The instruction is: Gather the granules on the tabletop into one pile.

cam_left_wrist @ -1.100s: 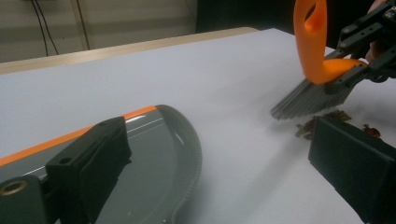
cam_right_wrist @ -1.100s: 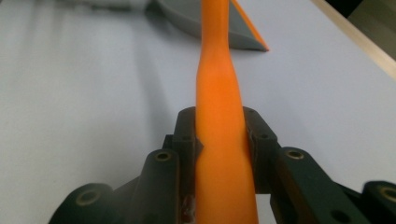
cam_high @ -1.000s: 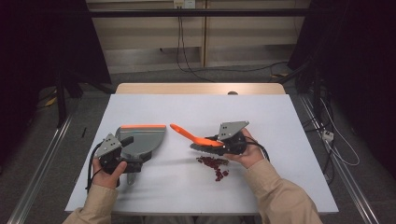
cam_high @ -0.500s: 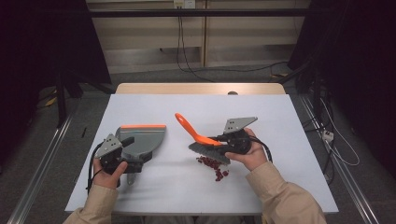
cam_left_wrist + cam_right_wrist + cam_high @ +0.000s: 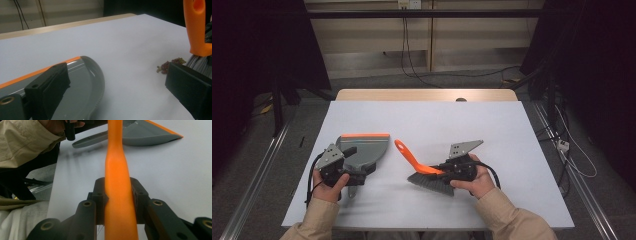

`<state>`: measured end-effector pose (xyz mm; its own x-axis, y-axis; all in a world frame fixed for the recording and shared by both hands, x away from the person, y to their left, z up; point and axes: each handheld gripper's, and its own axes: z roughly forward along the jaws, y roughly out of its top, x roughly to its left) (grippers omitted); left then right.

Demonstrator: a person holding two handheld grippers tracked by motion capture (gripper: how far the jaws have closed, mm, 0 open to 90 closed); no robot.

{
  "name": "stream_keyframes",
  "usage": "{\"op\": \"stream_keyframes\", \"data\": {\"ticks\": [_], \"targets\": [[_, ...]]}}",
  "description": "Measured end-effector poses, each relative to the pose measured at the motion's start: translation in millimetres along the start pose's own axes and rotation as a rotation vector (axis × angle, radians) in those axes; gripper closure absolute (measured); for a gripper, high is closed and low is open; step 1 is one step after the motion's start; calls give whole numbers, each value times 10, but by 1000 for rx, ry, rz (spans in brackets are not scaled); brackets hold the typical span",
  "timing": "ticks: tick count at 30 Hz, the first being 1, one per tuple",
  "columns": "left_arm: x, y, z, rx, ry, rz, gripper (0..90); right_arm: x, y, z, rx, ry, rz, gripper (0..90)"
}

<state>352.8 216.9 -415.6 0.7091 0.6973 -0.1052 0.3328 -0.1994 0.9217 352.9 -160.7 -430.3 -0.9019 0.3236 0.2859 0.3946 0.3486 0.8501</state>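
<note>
My right fingers (image 5: 101, 195) are clamped on the orange handle of the brush (image 5: 424, 170), one pad on each side of it, as the right gripper view shows. My right gripper (image 5: 452, 172) sits at the near right-centre of the desk (image 5: 492, 125). The handle rises up and to the left from the grip, with its hanging hole at the far end. The grey bristles hang below the fingers and meet the desk surface.

My left fingers (image 5: 47, 85) stand apart. One lies over the pan of the dustpan (image 5: 364, 150); the other stands off to the right, over bare desk. My left gripper (image 5: 343, 162) is at the near left, just at the dustpan's near edge. I cannot tell whether a finger touches the pan.

The dustpan is grey with an orange lip along its far edge and lies flat on the desk, left of the brush and apart from it.

In the left gripper view a small heap of dark red bits (image 5: 170, 65) lies on the desk just beside the bristles, on the dustpan side.
</note>
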Motion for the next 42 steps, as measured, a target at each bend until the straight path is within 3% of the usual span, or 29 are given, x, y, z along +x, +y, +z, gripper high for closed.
{"op": "stream_keyframes", "data": {"ticks": [9,16,19,25,30,34,42], "targets": [[14,-2,3,0,5,-7,51,-174,27,45,10,-20,-20,716],[28,-3,9,1,5,-8,51,-329,105,62,-15,-31,-11,715],[33,-3,4,1,7,-10,51,-280,153,63,-27,-25,-13,715],[31,2,-9,-7,8,-13,51,-48,236,44,-27,9,-30,715],[28,0,-9,-5,4,-11,51,22,152,81,-27,33,-11,715],[38,3,-17,-10,5,-14,51,-89,56,148,8,8,-4,715],[53,-1,-9,-6,9,-22,51,-351,170,137,-9,-48,-13,715]]}}
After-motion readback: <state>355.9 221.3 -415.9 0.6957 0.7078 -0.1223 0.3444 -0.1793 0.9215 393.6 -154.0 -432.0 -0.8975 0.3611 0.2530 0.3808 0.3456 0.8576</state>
